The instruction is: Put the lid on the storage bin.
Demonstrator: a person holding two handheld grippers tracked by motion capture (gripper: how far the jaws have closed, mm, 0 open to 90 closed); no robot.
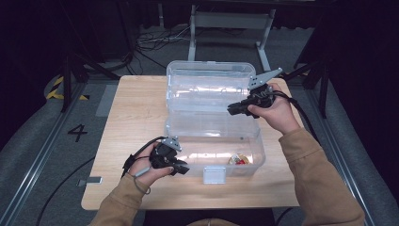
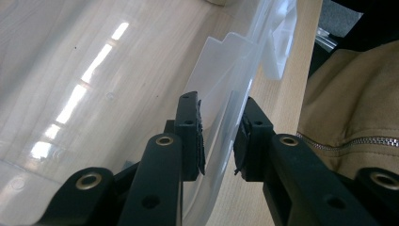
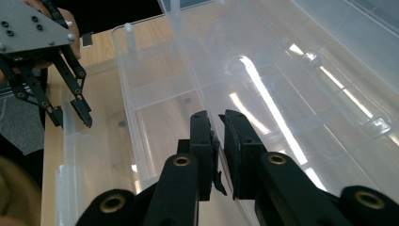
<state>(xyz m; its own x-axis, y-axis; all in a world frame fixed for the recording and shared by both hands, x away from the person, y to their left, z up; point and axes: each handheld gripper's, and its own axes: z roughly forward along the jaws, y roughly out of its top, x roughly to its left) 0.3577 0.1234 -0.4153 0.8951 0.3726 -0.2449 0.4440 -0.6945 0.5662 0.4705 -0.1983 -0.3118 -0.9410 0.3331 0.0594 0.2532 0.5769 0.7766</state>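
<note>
A clear plastic box stands on the wooden table, its lid leaning open at the back. A clear tray lies across the box. My left gripper is at the box's front left corner; its jaws straddle the box's rim and are shut on it. It also appears far off as the left gripper. My right gripper reaches in from the right and is shut on the tray's thin wall. A small red and yellow thing lies inside the box.
A white latch hangs at the box's front. Bare tabletop lies left of the box. A tan sleeve is close behind the table's near edge. Dark stands and cables crowd the floor beyond the table.
</note>
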